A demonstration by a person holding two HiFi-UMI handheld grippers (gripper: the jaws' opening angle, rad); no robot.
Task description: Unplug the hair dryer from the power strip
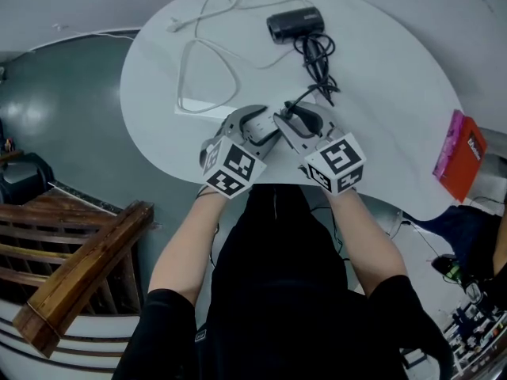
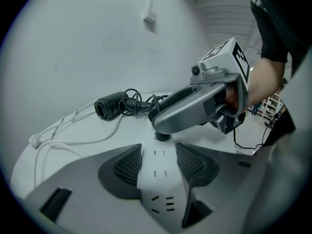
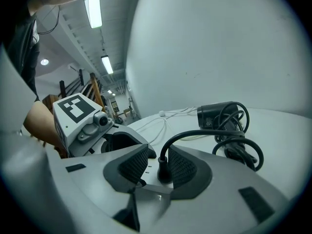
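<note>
Far left on the floor, wooden rail, beside the white round table. Left part of the table: white cable in loose loops, running to the white strip, which lies flat near the front edge. Left gripper is over the strip, jaws straddling it lengthwise; in the left gripper view both pads sit against the strip's sides, so it is closed on the strip. Empty sockets show between the jaws. Just right of it, almost touching, the right gripper comes down on the far end of the strip. Black plug stands upright in the strip, still seated, between the right jaws. Right gripper view: jaws apart, plug close to the right pad, a clear gap with bare strip between plug and the left pad, so no clamp on it. Cord arcs up from the plug and runs back to a loose tangle mid-table. Dryer, black, lies on its side at the far edge, just beyond the tangle, well apart from both grippers. Far right edge of the table: red box.
</note>
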